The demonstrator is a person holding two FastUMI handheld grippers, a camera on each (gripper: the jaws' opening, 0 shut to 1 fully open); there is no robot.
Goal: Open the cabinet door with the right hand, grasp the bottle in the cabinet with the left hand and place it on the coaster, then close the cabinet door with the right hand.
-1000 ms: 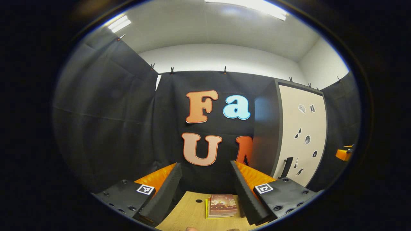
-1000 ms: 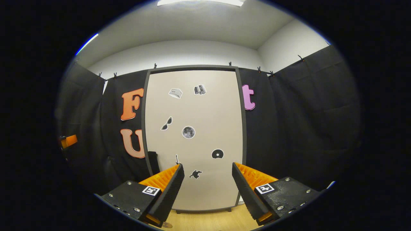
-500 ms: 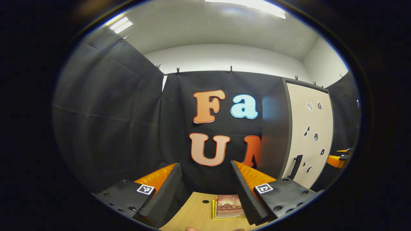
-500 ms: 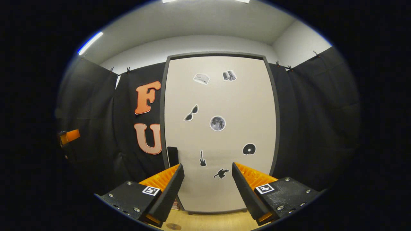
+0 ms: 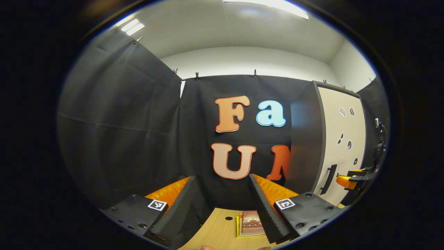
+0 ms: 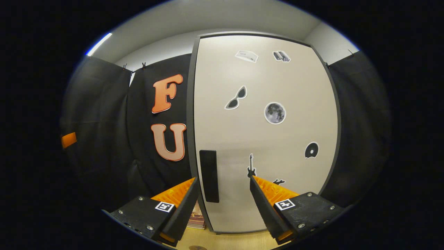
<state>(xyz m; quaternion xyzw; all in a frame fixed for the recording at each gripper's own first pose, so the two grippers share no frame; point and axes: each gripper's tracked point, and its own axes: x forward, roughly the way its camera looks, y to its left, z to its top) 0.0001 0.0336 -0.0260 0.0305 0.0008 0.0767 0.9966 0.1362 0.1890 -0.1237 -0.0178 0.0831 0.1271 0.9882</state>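
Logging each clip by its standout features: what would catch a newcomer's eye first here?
The tall pale cabinet door, dotted with small stickers, dominates the right gripper view, closed, with its dark handle low on its left edge, between the open right gripper's fingers. In the left gripper view, the open left gripper points at the cloth wall above a wooden table, where a small stack of books lies.

A staged recording booth: black cloth (image 5: 121,132) clipped up as walls, a lone cabinet (image 6: 263,139) on a wooden table (image 5: 215,232).
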